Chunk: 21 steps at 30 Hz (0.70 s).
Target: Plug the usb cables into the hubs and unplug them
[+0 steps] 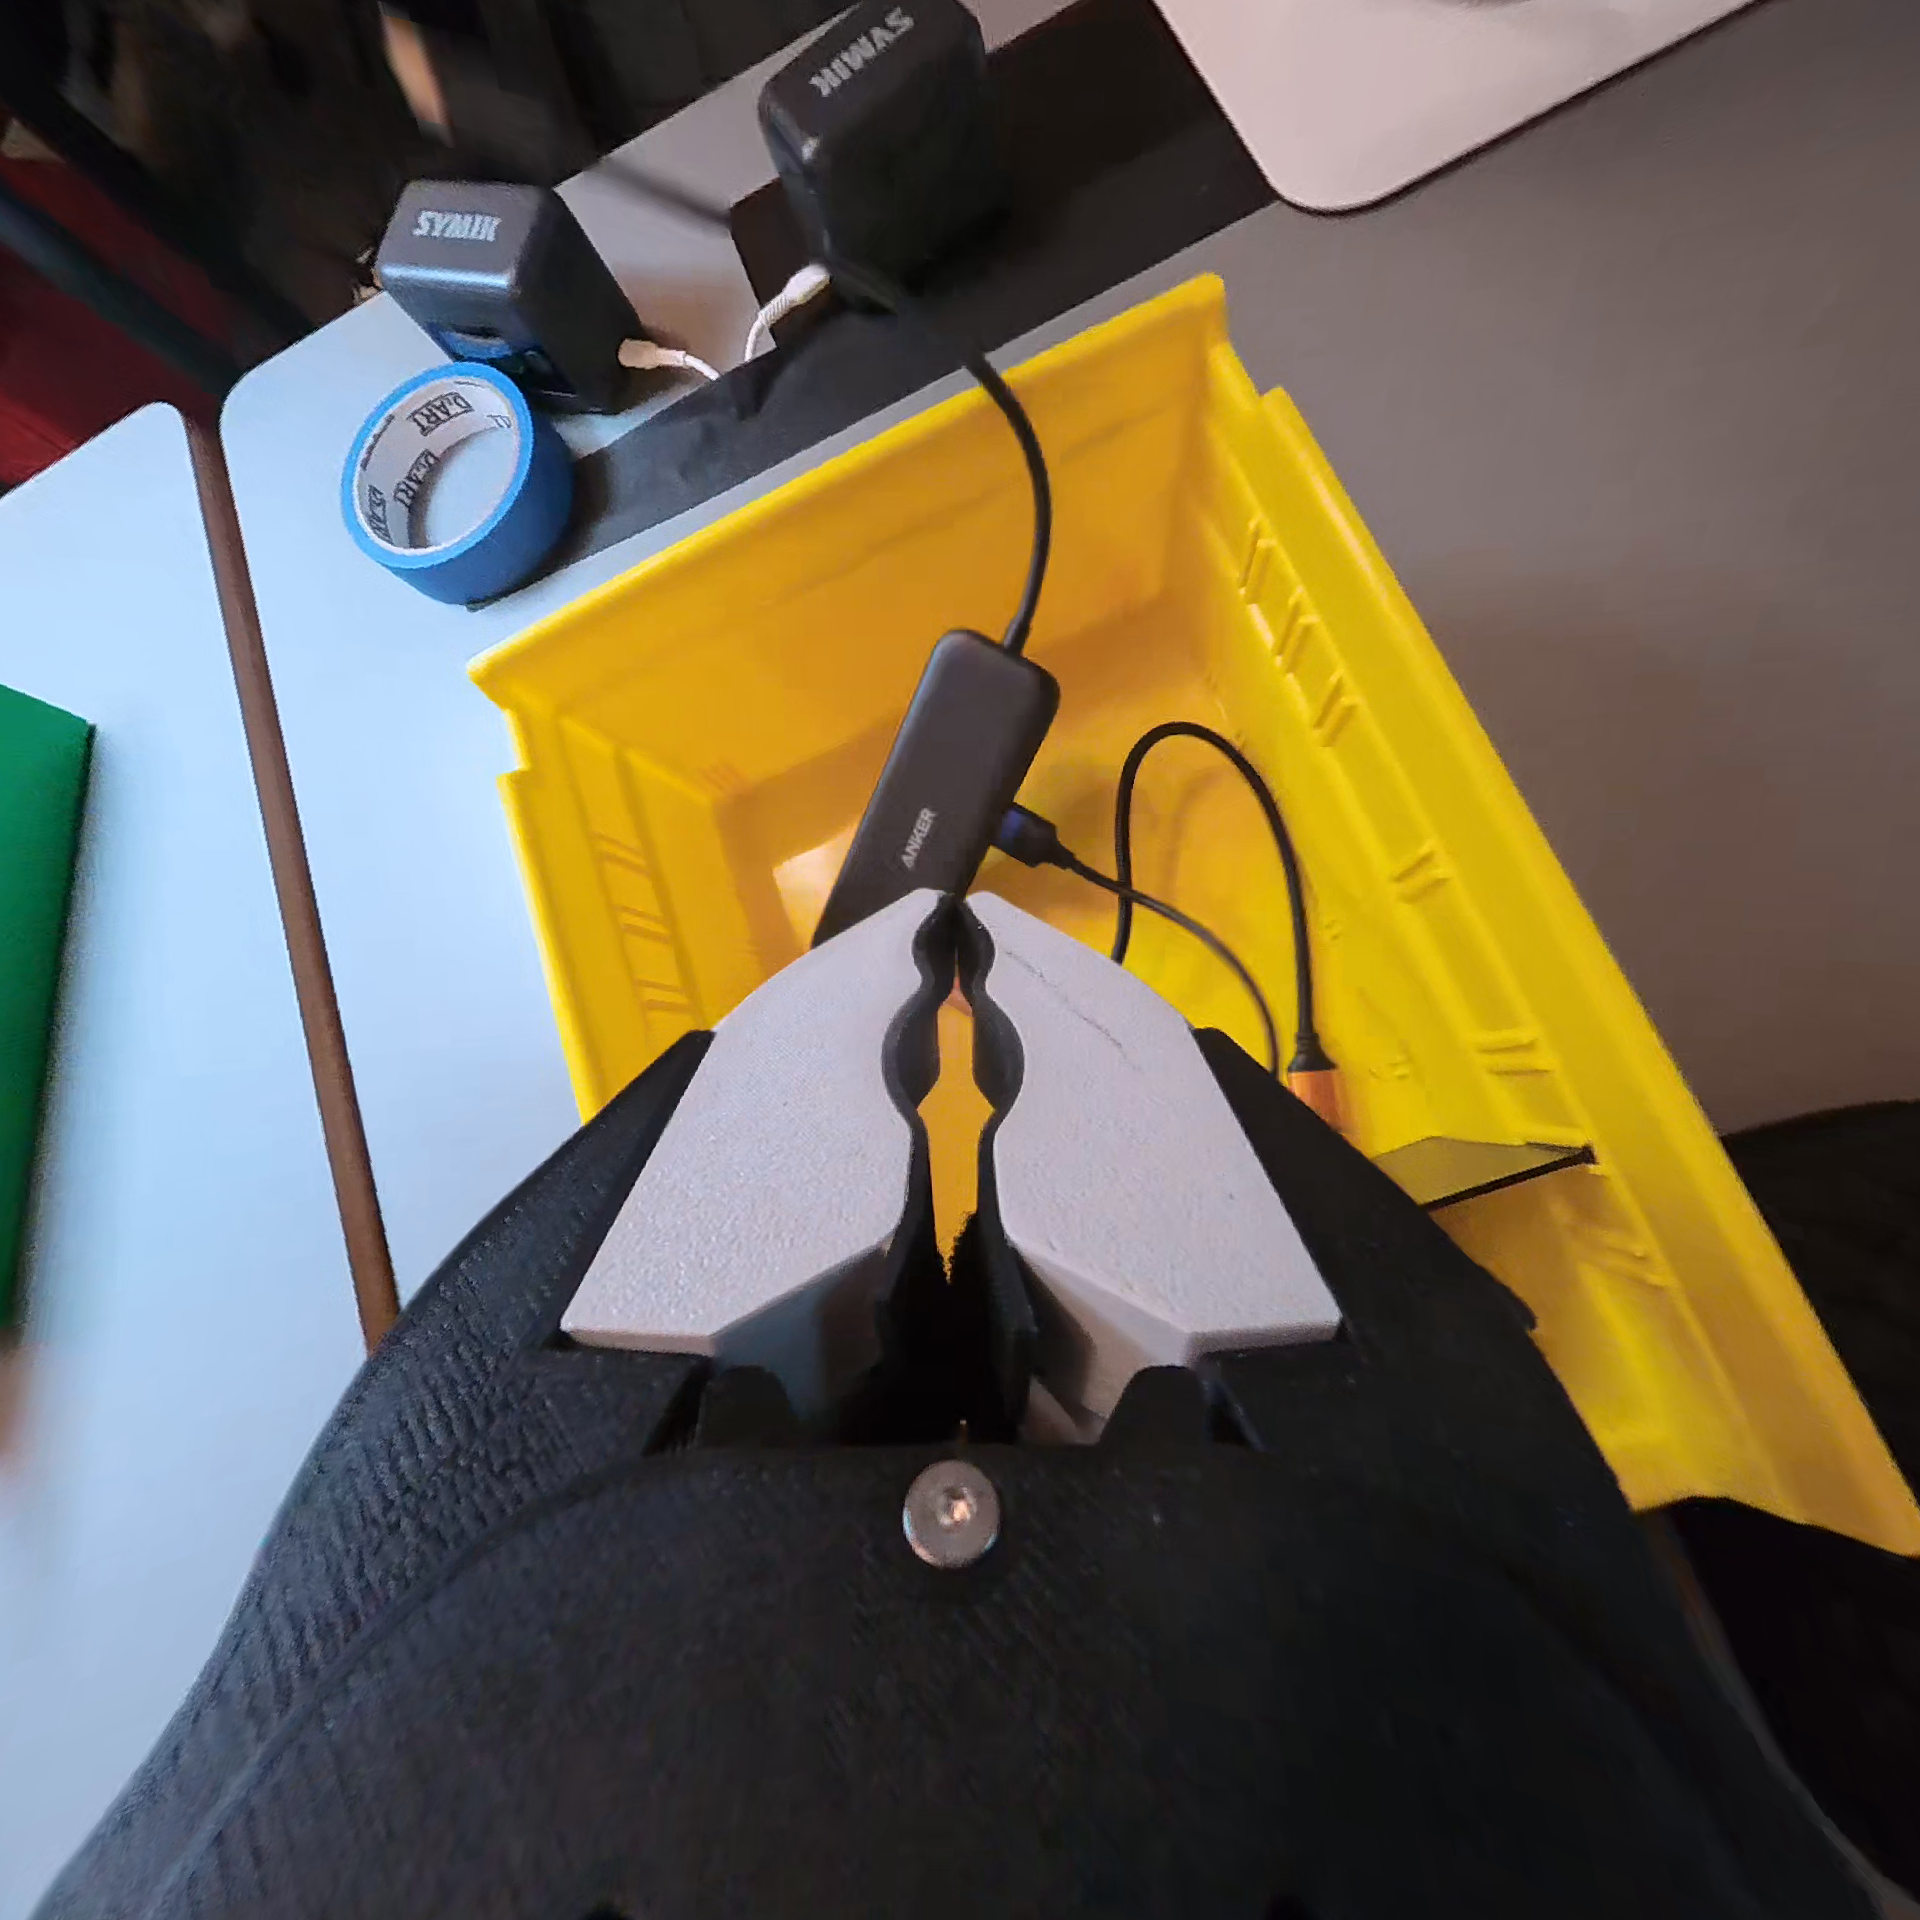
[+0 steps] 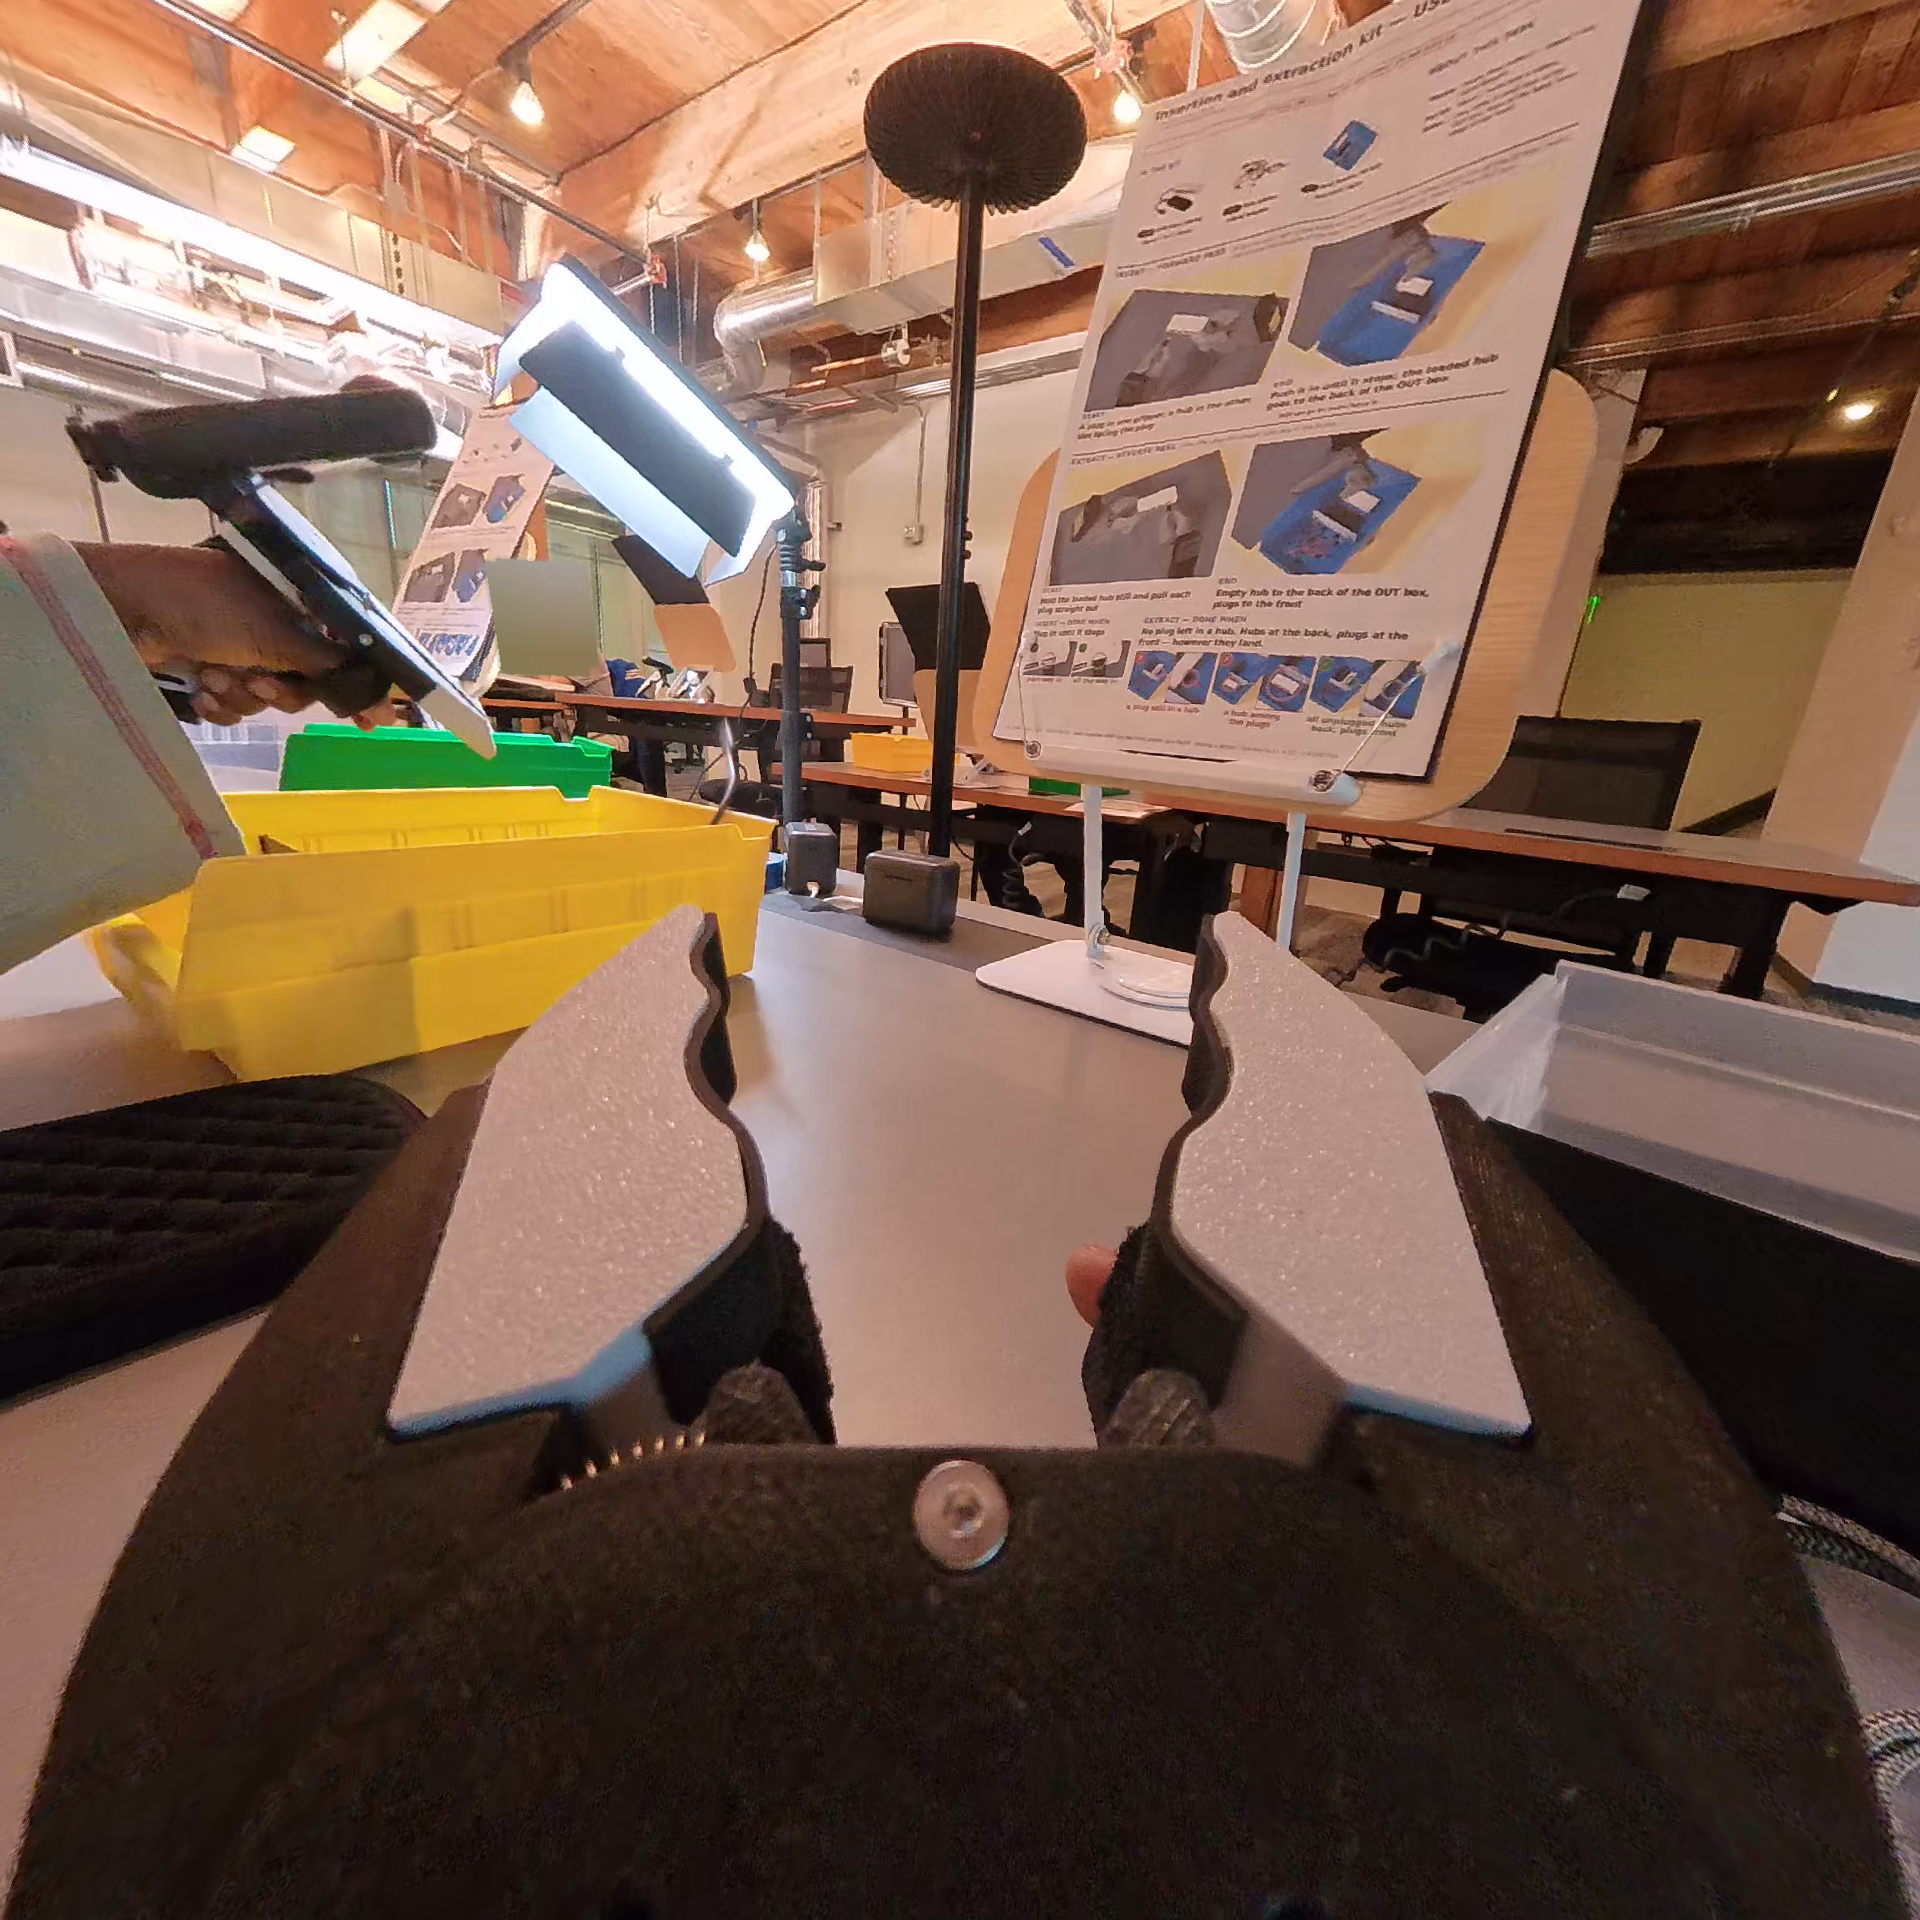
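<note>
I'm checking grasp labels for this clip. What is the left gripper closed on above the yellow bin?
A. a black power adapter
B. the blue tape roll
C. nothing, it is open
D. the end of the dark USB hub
D: in the left wrist view the left gripper has its grey fingertips pinched on the near end of the dark USB hub, held over the yellow bin with a cable plugged into its side.

the near end of the dark hub (image 1: 940, 790) vanishes behind the tips of the left gripper (image 1: 954, 920), so the grip itself is hidden. at four o'clock a thin black cable (image 1: 1195, 914) slips behind the gripper's body. at nine o'clock the green bin (image 1: 36, 935) is cut by the edge and blurred.
</note>
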Available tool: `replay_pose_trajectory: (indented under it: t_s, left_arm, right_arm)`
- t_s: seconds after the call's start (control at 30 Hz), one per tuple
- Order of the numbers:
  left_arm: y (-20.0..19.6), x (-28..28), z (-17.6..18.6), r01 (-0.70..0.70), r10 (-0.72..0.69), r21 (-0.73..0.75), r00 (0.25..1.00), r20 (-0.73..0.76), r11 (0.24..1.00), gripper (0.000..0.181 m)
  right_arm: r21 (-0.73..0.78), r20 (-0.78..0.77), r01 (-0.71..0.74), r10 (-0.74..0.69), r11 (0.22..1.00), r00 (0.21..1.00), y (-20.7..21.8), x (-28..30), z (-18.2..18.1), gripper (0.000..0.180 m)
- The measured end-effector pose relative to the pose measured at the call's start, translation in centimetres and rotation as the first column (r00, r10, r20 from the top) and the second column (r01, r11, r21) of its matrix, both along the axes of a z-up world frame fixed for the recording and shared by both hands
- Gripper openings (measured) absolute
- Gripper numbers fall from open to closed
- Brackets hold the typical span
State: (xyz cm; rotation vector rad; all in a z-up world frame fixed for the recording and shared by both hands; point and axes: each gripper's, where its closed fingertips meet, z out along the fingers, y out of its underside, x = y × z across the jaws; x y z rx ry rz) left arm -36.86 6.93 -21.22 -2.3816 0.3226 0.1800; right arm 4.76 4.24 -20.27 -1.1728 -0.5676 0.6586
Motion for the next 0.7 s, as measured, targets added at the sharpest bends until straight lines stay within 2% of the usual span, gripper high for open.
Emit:
replay_pose_trajectory:
  t_s: [0.1, 0.3, 0.47, 0.7]
  left_arm:
    - [-0.2, 0.3, -1.7, 0.057, -0.057, -0.076, 0.998, 0.008, 0.995, 0.015]
    - [1.2, -0.7, -5.2, 0.214, -0.242, -0.217, 0.964, -0.111, 0.952, 0.047]
    - [2.2, -2.4, -7.6, 0.2, -0.278, -0.346, 0.941, -0.192, 0.917, 0.058]
    - [4.3, -3.0, -10.5, 0.213, -0.295, -0.367, 0.937, -0.184, 0.905, 0.063]
  right_arm:
    - [0.004, 0.01, -0.004, 0.004, 1.0, 1.0, -0.1, -0.1, -0.1, 0.086]
    - [0.01, 0.018, -0.009, 0.009, 1.0, 1.0, -0.2, -0.3, -0.1, 0.084]
    - [0.013, 0.025, -0.01, 0.01, 1.0, 1.0, -0.3, -0.3, -0.1, 0.082]
    - [0.021, 0.045, -0.014, 0.013, 1.0, 0.999, -0.3, -0.6, -0.2, 0.081]
